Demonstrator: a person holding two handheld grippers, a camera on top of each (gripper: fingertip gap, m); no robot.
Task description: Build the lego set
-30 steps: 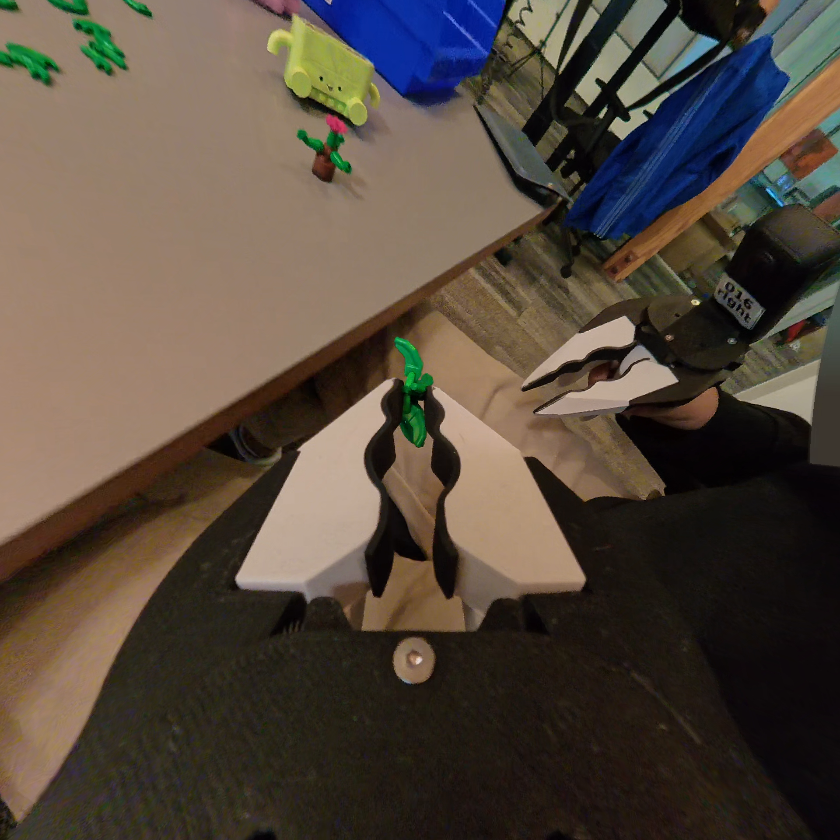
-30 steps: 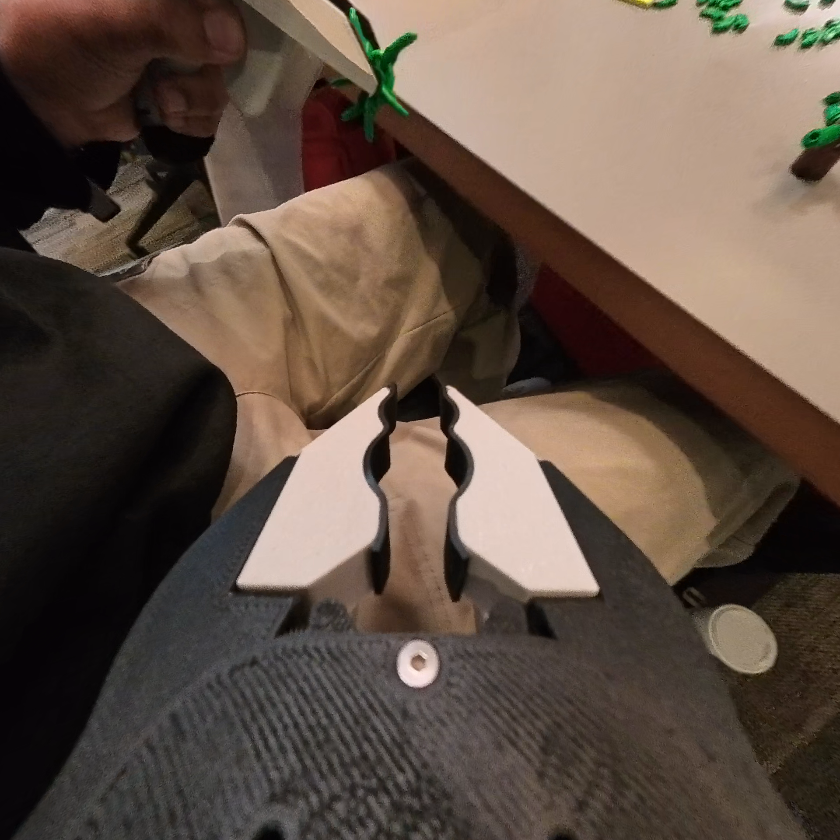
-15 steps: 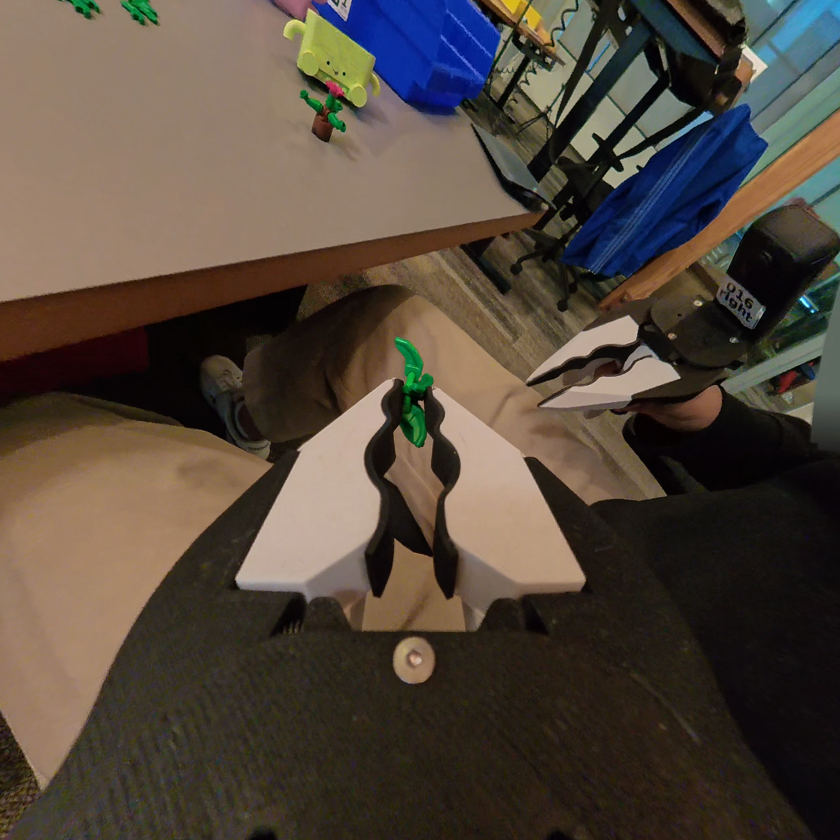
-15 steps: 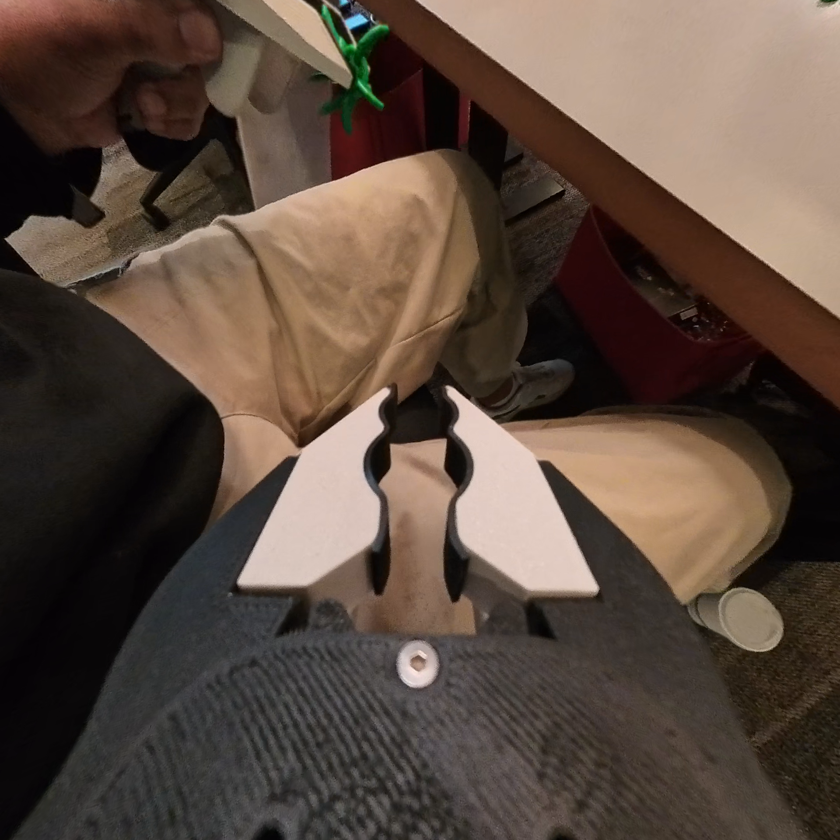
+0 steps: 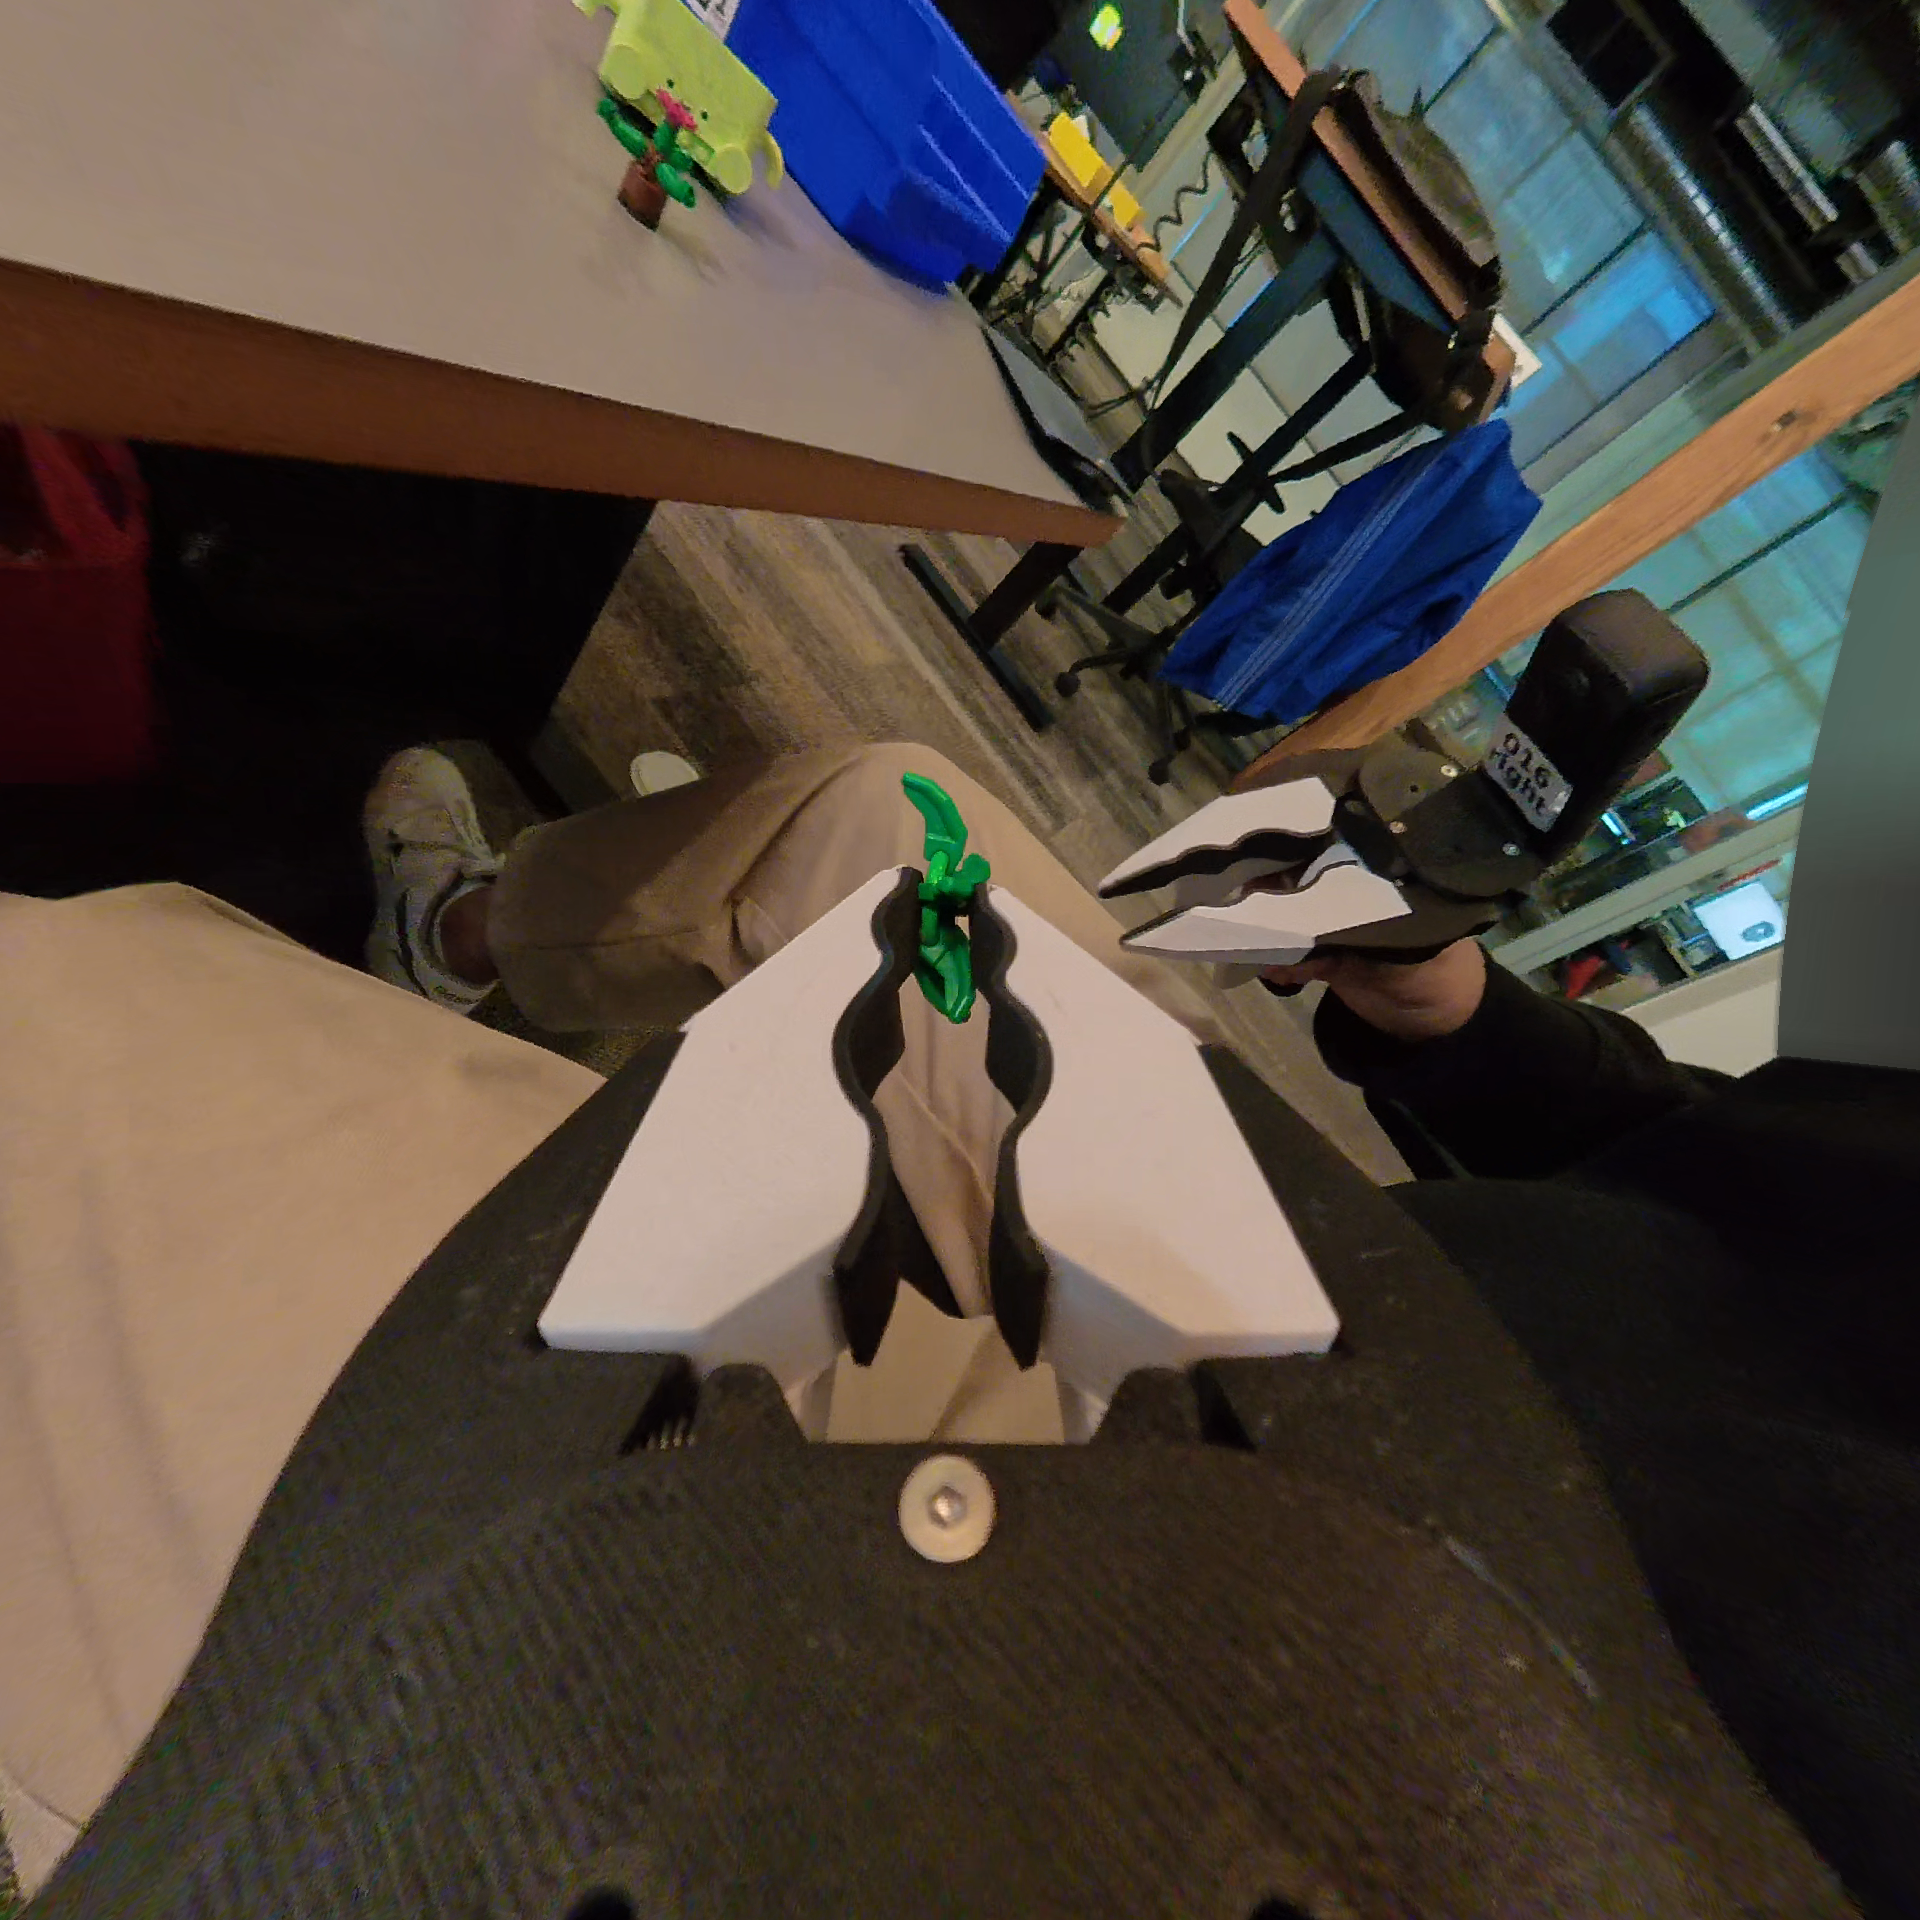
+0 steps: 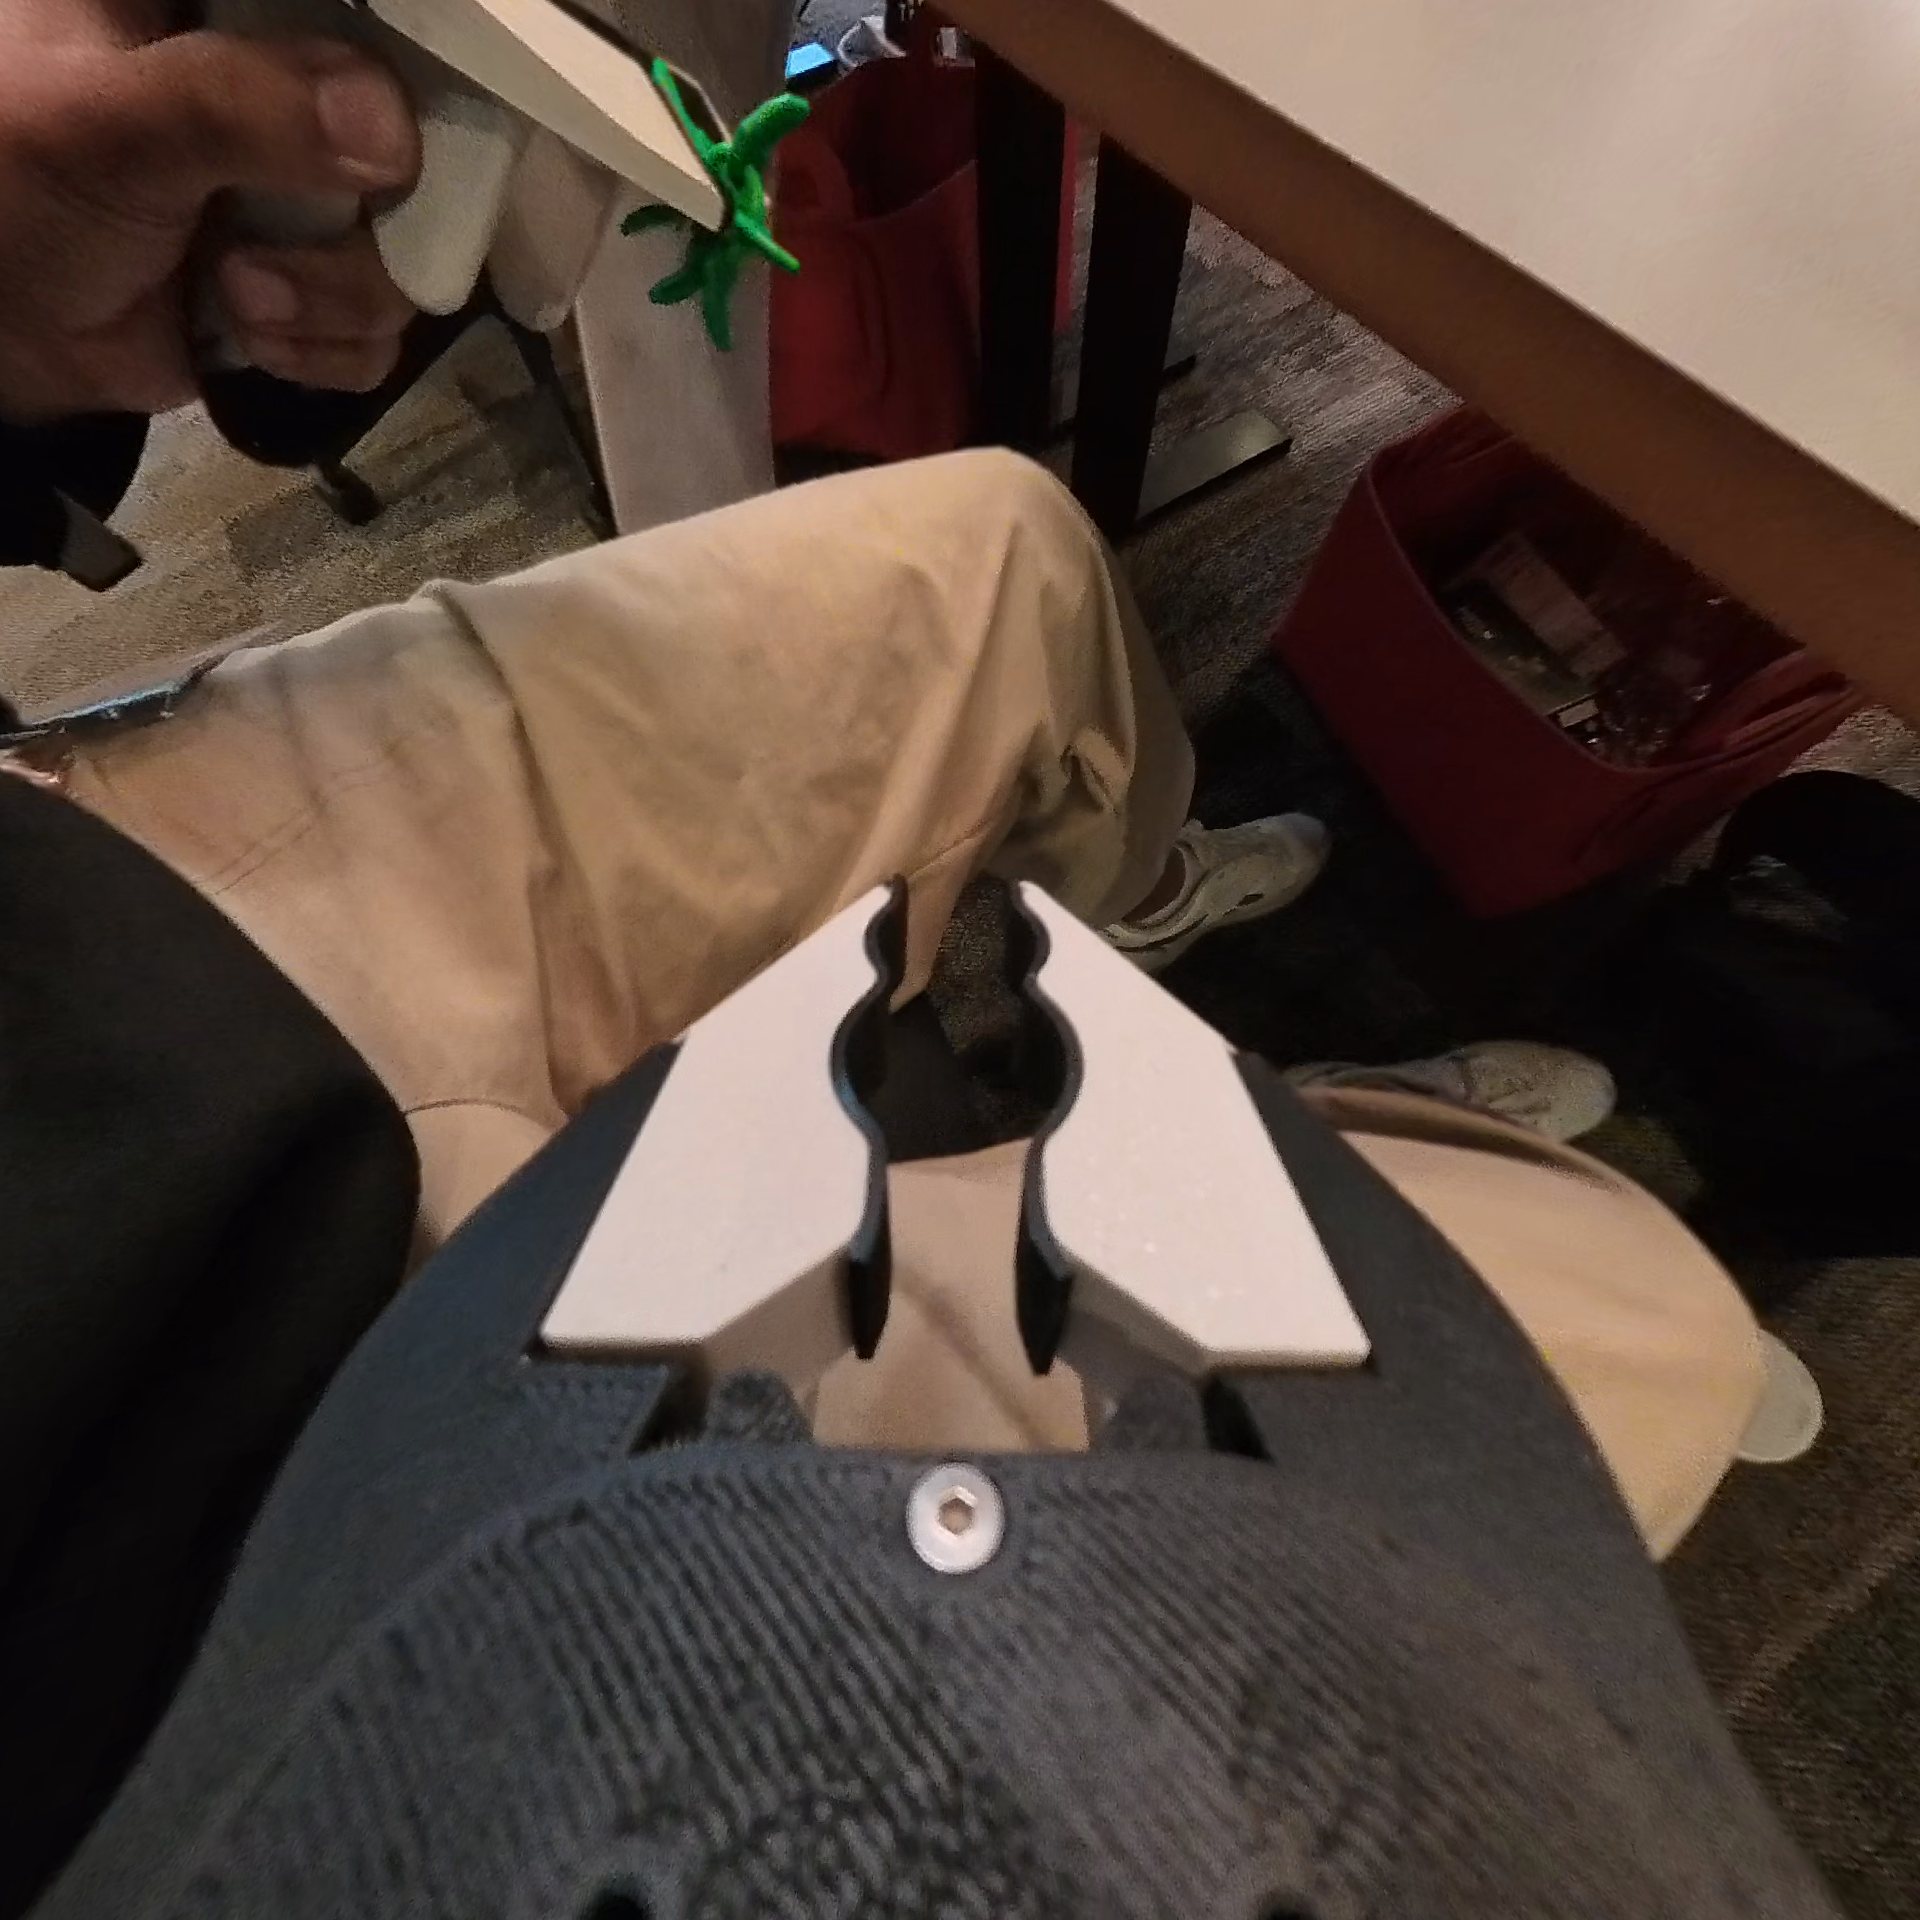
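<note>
Left wrist view, left hand-held gripper (image 5: 940,902) pinching half-hidden green leaf piece (image 5: 943,914), right hand-held gripper (image 6: 958,914) parted, empty

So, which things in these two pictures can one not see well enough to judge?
- Left wrist view: the tongs' black pads hide the middle of the small green plastic leaf piece, so its shape is unclear.
- Left wrist view: the yellow-green block figure is cut by the top edge.
- Right wrist view: the grey tabletop is mostly out of frame, so the other pieces do not show.
</note>
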